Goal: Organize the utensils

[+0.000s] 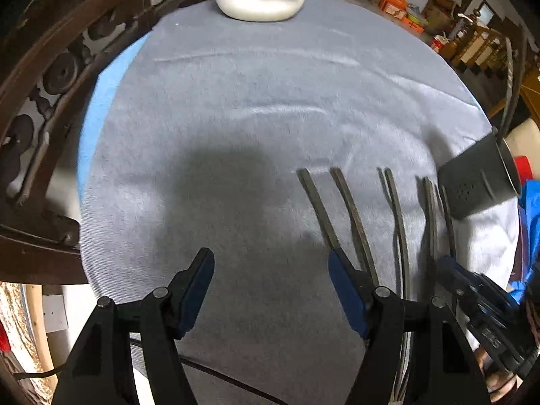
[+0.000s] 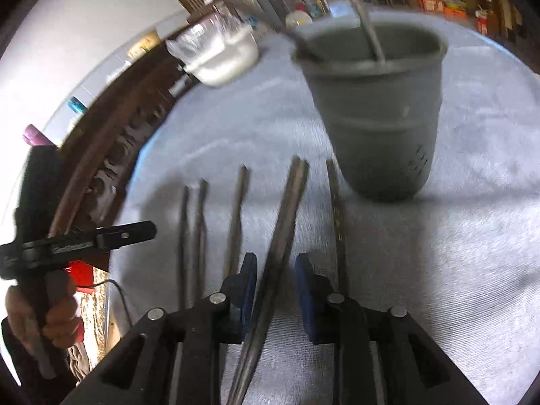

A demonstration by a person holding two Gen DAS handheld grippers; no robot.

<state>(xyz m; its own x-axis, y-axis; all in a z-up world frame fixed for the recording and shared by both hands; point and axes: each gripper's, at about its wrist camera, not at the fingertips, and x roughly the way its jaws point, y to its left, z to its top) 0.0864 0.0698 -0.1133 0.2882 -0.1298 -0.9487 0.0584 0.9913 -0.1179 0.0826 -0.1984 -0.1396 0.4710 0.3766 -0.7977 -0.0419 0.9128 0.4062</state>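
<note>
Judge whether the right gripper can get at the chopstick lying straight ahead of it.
Probably yes. The right gripper already has that chopstick between its parted pads, which do not seem to press it. Neighbouring utensils lie apart, and the grey holder stands further back.

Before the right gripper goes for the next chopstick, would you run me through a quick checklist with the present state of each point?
1. Right gripper jaws apart: ok, open.
2. Chopstick pair lined up between the right pads: ok; pads not pressing on it.
3. Grey holder upright on the cloth: ok.
4. Room in the holder: ok; only two utensils lean inside.
5. Left gripper clear of the right one: ok; open, holding nothing, off to the side.
6. Neighbouring chopstick clear of the right pad: cannot tell.
</note>
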